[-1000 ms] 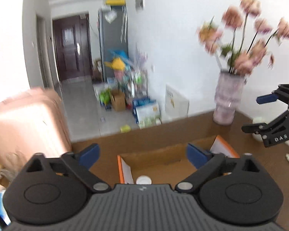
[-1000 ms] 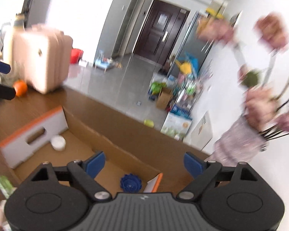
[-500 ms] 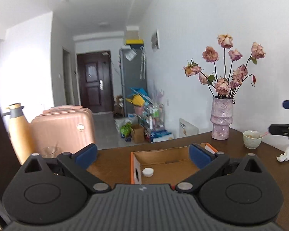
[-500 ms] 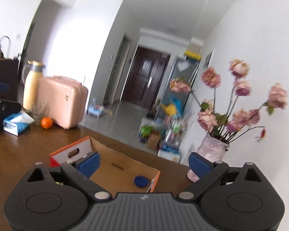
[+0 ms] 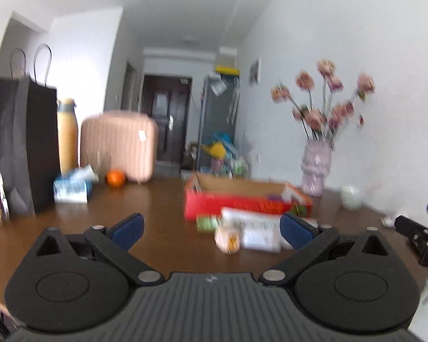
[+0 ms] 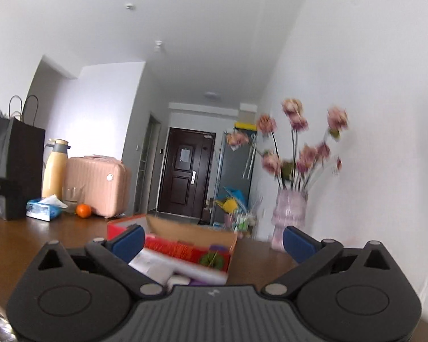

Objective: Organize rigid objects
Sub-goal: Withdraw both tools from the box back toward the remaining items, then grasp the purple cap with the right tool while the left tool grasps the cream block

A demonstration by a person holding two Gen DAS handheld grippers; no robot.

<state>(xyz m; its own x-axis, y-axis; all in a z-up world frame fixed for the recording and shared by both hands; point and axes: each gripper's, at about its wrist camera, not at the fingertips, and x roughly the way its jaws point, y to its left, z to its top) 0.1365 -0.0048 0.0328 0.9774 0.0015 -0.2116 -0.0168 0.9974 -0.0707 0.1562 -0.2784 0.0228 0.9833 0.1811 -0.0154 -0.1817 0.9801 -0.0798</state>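
Observation:
An open cardboard box with red sides (image 5: pixel 242 202) stands on the brown table (image 5: pixel 145 208); it also shows in the right wrist view (image 6: pixel 191 236). In front of it lie a white packet (image 5: pixel 256 228), a small green item (image 5: pixel 207 223) and a round pale object (image 5: pixel 227 240). My left gripper (image 5: pixel 211 228) is open and empty, held back from these items. My right gripper (image 6: pixel 212 238) is open and empty, near the box; its body shows at the right edge of the left wrist view (image 5: pixel 419 233). The view is blurred.
A pink vase of flowers (image 5: pixel 316 171) and a white cup (image 5: pixel 351 196) stand at the right by the wall. A pink suitcase (image 5: pixel 118 145), an orange (image 5: pixel 115 177), a tissue pack (image 5: pixel 71 188), a yellow flask (image 5: pixel 67 134) and a black bag (image 5: pixel 25 145) stand at the left.
Both grippers have pulled back and dropped lower from above the box. The box interior is out of sight and the loose items in front of it have come into view.

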